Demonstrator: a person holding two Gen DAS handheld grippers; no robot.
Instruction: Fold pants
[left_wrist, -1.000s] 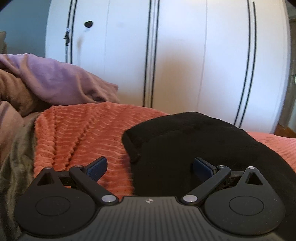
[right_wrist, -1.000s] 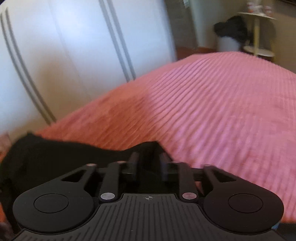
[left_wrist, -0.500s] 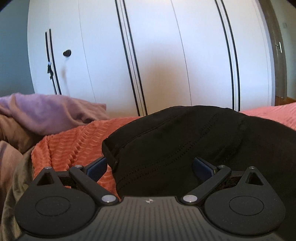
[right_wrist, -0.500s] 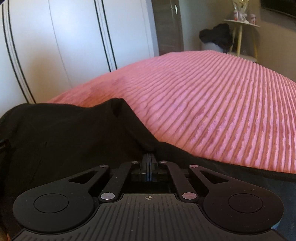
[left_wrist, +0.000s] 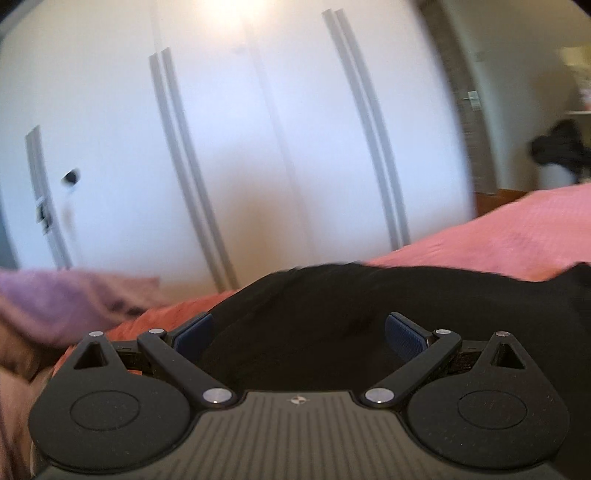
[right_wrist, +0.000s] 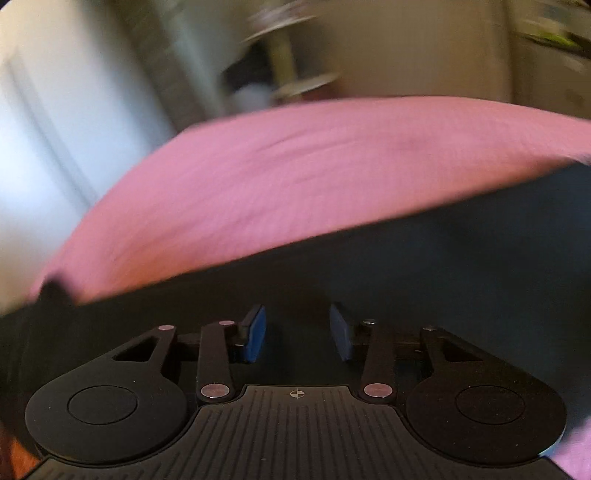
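Note:
The black pants (left_wrist: 351, 306) lie on the pink ribbed bedspread (left_wrist: 517, 236). My left gripper (left_wrist: 299, 332) is open wide, its blue pads on either side of a raised fold of the pants, not pinching it. In the right wrist view the pants (right_wrist: 443, 258) fill the lower half as a dark sheet over the bedspread (right_wrist: 295, 177). My right gripper (right_wrist: 297, 332) is open, blue pads apart, just above the black fabric. Both views are blurred by motion.
White wardrobe doors (left_wrist: 258, 147) stand behind the bed. A purple pillow (left_wrist: 66, 295) lies at the left. A small round side table (right_wrist: 291, 70) and a dark bundle (left_wrist: 557, 147) stand beyond the bed's far end.
My right gripper was shut on the pants half a second ago and has opened, letting go. Both cameras have swung to the right. The left gripper stays open over the pants.

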